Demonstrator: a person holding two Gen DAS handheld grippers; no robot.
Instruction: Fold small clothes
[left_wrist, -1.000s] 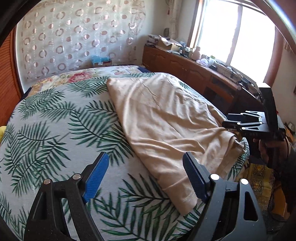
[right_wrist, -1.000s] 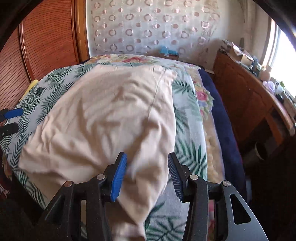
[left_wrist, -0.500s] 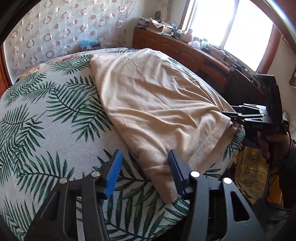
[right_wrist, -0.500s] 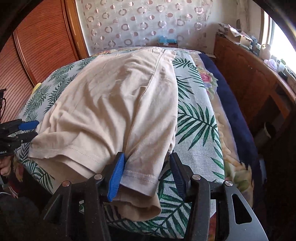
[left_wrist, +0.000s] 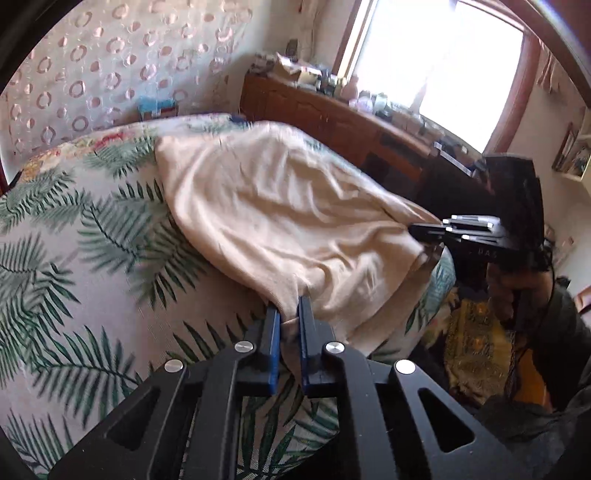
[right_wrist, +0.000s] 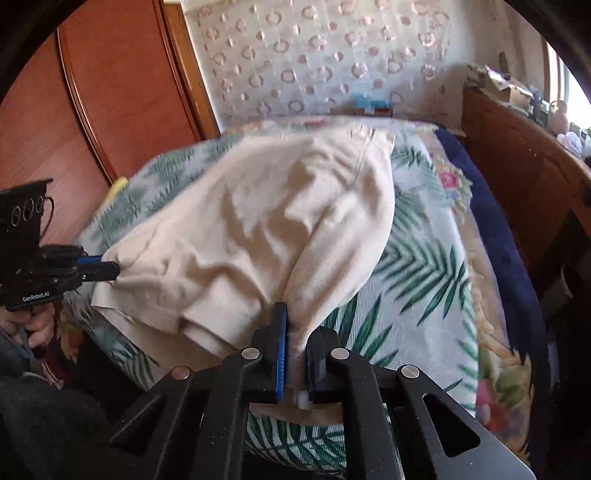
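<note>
The left gripper (left_wrist: 287, 317) and right gripper (right_wrist: 295, 332) each have their jaws pinched on a near corner of the cream garment (left_wrist: 280, 214). The rest of it trails ahead of the jaws across the palm-print bedspread (left_wrist: 85, 236). Gripping both corners likely lets the person carry the near edge forward evenly for a fold.

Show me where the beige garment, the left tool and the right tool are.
beige garment (left_wrist: 280, 206), left wrist view, middle of the cloth.
left tool (left_wrist: 289, 317), left wrist view, between its fingertips.
right tool (right_wrist: 295, 325), right wrist view, between its fingertips.
</note>
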